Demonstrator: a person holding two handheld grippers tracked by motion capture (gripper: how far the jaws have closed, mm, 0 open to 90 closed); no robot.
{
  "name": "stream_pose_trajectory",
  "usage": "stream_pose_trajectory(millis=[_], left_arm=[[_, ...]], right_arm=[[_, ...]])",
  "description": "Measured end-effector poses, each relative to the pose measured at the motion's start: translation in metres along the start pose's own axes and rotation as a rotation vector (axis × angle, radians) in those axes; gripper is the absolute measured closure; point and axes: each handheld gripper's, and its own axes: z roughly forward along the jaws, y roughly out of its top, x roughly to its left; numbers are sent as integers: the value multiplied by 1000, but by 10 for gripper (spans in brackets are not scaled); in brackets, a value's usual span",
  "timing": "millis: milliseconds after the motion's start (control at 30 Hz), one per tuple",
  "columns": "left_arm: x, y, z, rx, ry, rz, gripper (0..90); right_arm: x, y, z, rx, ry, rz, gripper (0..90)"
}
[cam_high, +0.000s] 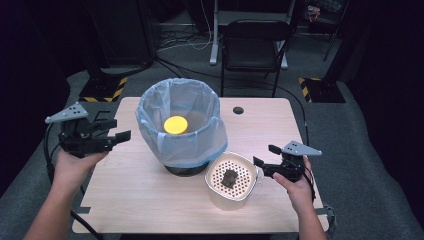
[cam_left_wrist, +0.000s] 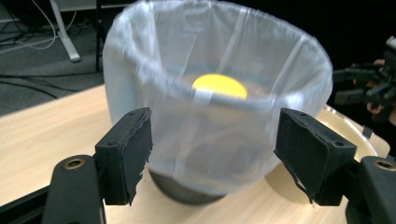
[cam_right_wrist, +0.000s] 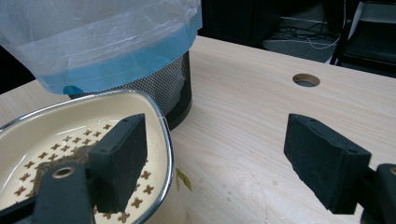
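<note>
Hovering left of the bin (cam_high: 180, 125), the left gripper (cam_high: 112, 137) has jaws spread, empty. Right gripper (cam_high: 263, 162), right of the bin at the strainer (cam_high: 231, 181) rim, also spread, holding nothing. Risk: the liner (cam_left_wrist: 210, 112) is loose (thin plastic), so a jaw could snag it and tip the bin. Bin holds a yellow disc (cam_high: 176, 124); strainer, touching the bin's base, holds a dark clump (cam_high: 229, 177).

a black folding chair (cam_high: 255, 37) and cables (cam_high: 180, 40) on grey floor (cam_high: 310, 65) beyond the table.
</note>
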Motion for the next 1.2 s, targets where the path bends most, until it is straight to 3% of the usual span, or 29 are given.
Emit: stream_pose_trajectory(millis=[67,133,300,333,433,733,900,933,1067,1200], left_arm=[[1,-5,0,0,10,0,268],[5,-25,1,-16,16,-21,268],[12,-57,11,-4,24,-25,267],[12,-57,11,-4,24,-25,267],[12,-81,24,-5,19,-34,267],[12,-123,47,18,48,-6,261],[14,-145,57,39,24,-18,261],[16,-150,59,37,27,0,260],[21,-164,62,33,37,2,255],[31,-175,63,56,56,-39,255]], right_arm=[[-1,0,0,1,2,-3,212],[-2,-2,0,5,3,-6,212],[-4,-3,2,6,-3,3,212],[-4,-3,1,6,-5,5,211],[-5,-4,1,4,-5,7,212],[-9,-9,2,13,-14,12,212],[-12,-11,2,13,-24,12,213],[-12,-12,3,13,-24,12,215],[-14,-14,3,17,-30,10,215],[-15,-17,6,31,-42,9,215]])
